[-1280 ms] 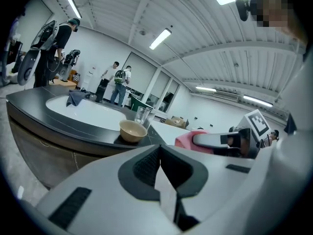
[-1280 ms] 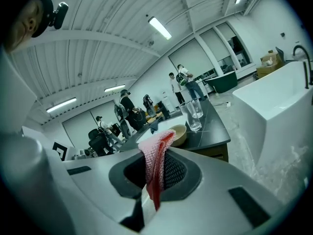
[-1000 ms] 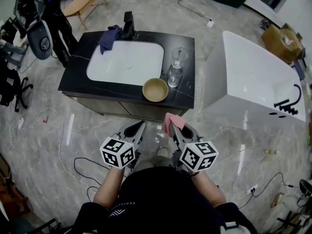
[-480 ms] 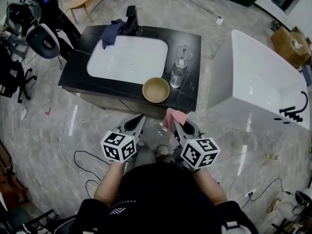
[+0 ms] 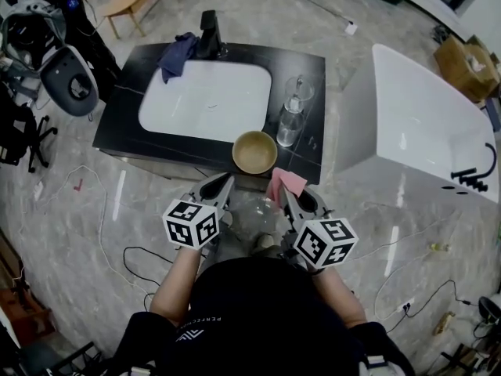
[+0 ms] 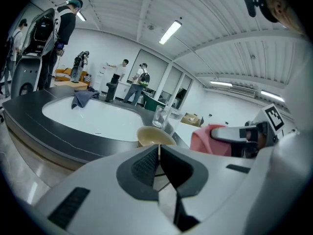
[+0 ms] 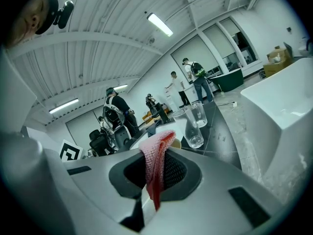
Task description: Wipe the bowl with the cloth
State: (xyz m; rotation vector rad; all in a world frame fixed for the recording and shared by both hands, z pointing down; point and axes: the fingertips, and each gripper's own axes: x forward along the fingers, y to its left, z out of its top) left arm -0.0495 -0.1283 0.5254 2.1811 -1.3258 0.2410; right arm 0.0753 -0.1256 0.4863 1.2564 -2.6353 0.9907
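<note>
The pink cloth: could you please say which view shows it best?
The right gripper view: the pink cloth sits mid-frame, pinched between the shut jaws of the right gripper. The head view shows only its free end sticking out past the jaws; the left gripper view shows it as a pink bunch from the side.

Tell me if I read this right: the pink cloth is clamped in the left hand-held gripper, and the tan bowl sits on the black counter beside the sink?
One thing is off: the pink cloth is clamped in the right hand-held gripper, not the left, as the right gripper view shows. The tan bowl does sit on the black counter beside the sink.
</note>
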